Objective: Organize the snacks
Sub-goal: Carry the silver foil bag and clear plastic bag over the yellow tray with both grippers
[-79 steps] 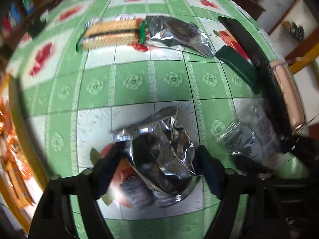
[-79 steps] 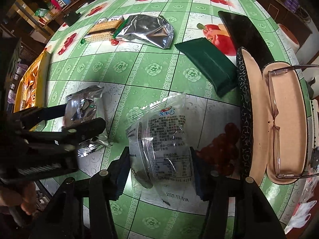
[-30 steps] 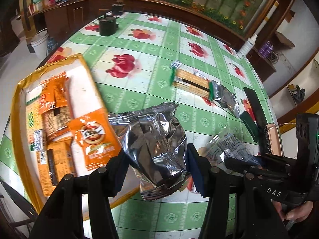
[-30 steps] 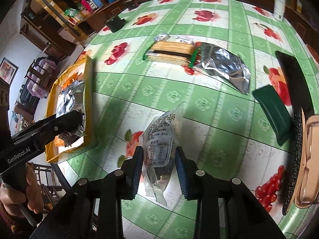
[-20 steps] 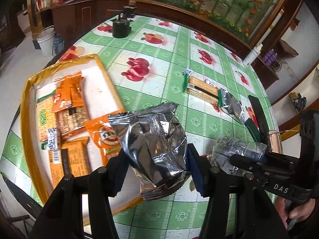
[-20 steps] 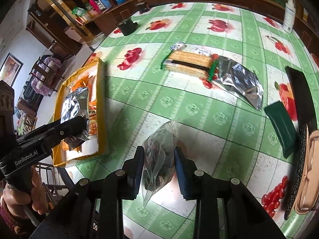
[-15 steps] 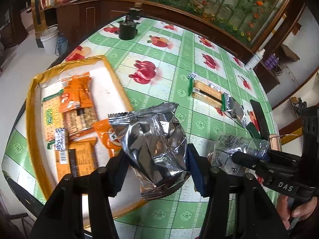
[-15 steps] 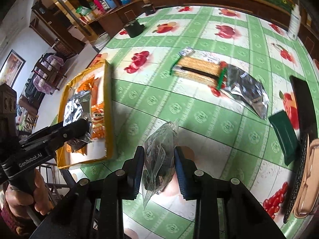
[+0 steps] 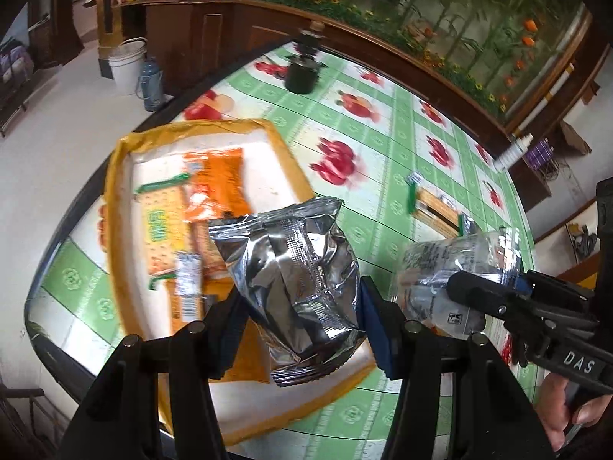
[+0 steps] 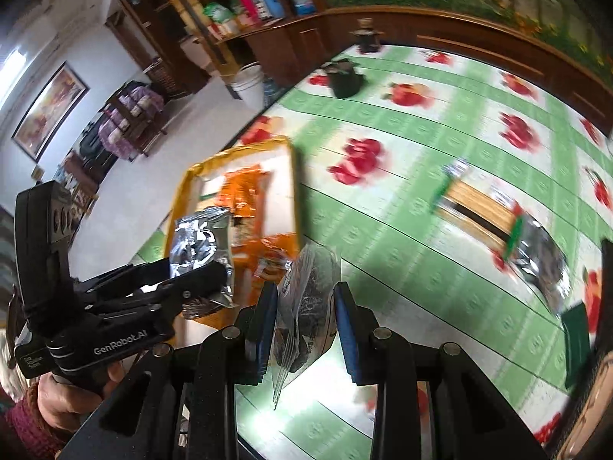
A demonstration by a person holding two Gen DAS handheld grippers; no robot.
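Left wrist view: the left gripper (image 9: 302,306) clasps a crumpled silver snack bag (image 9: 295,280) above the yellow tray (image 9: 115,176) of orange packets at the table's edge. The right gripper (image 10: 304,314) pinches a clear packet (image 10: 306,299) over the green tablecloth (image 10: 402,230) beside the tray's corner.
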